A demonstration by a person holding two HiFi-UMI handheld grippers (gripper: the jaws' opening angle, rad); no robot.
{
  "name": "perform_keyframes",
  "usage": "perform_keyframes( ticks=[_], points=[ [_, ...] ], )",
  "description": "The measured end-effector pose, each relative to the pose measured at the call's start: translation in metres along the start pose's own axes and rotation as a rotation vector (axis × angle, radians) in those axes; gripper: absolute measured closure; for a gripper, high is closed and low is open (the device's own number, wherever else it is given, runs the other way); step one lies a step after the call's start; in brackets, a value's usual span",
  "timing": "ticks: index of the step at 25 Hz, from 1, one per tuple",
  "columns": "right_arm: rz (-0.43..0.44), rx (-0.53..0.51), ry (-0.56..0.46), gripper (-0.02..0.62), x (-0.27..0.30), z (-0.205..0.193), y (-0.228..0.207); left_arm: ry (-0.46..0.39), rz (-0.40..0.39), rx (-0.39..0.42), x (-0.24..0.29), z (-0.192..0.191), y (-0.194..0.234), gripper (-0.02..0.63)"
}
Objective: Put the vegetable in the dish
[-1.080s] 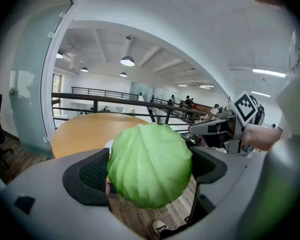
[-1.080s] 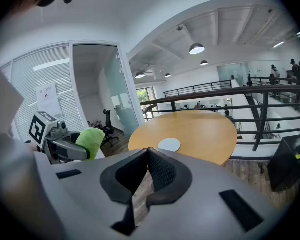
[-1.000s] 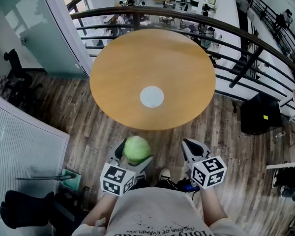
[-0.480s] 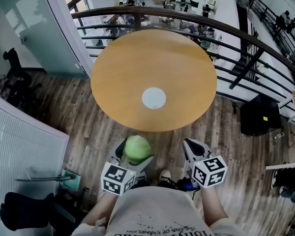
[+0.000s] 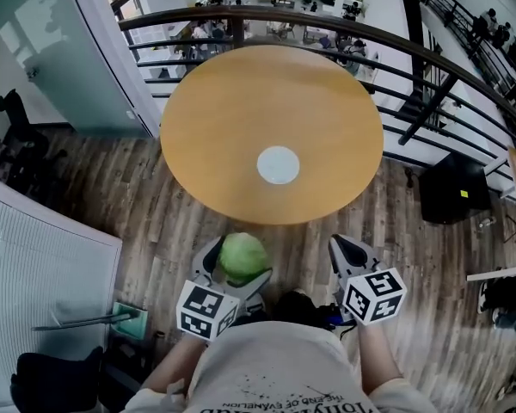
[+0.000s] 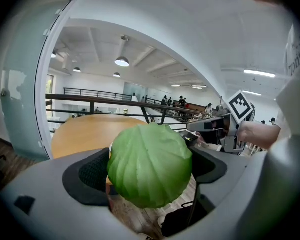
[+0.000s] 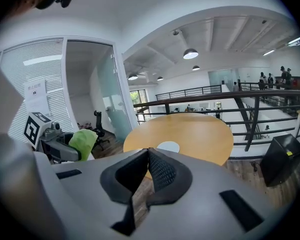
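A round green cabbage is clamped in my left gripper, held over the wooden floor just short of the table's near edge. It fills the left gripper view as a leafy green ball between the two dark pads. A small white dish lies flat near the middle of the round wooden table; the same dish shows past the jaws in the right gripper view. My right gripper hangs beside the left one, its jaws shut together with nothing held.
A dark metal railing curves round the table's far side, with an open drop to a lower floor behind it. A glass wall stands to the left. A black bag sits on the floor at right. The person's feet are below the grippers.
The head view has shifted slightly, so the table and dish sit a little further right and higher. Both grippers keep their places and the cabbage stays held.
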State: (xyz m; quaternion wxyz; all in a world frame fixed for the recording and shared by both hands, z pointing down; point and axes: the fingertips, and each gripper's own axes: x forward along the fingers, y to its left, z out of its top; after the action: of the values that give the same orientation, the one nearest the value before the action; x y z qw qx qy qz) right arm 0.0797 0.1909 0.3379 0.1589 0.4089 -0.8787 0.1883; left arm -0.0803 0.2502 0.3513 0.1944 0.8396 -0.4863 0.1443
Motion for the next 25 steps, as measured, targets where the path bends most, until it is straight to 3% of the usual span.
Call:
perform_keyframes(
  ticks=[6,13,25],
  points=[
    [-0.009,0.020,0.031,0.571,0.005,-0.012,0.005,0.012,-0.022,-0.011,0.001,-0.003,0.009,0.118],
    [-0.006,0.037,0.037,0.571,0.038,-0.011,-0.021,0.014,-0.020,-0.018,0.034,0.005,0.029,0.118],
    [0.046,-0.020,0.012,0.571,0.107,0.058,-0.083,-0.001,0.027,-0.031,0.110,0.062,0.072,0.118]
  ],
)
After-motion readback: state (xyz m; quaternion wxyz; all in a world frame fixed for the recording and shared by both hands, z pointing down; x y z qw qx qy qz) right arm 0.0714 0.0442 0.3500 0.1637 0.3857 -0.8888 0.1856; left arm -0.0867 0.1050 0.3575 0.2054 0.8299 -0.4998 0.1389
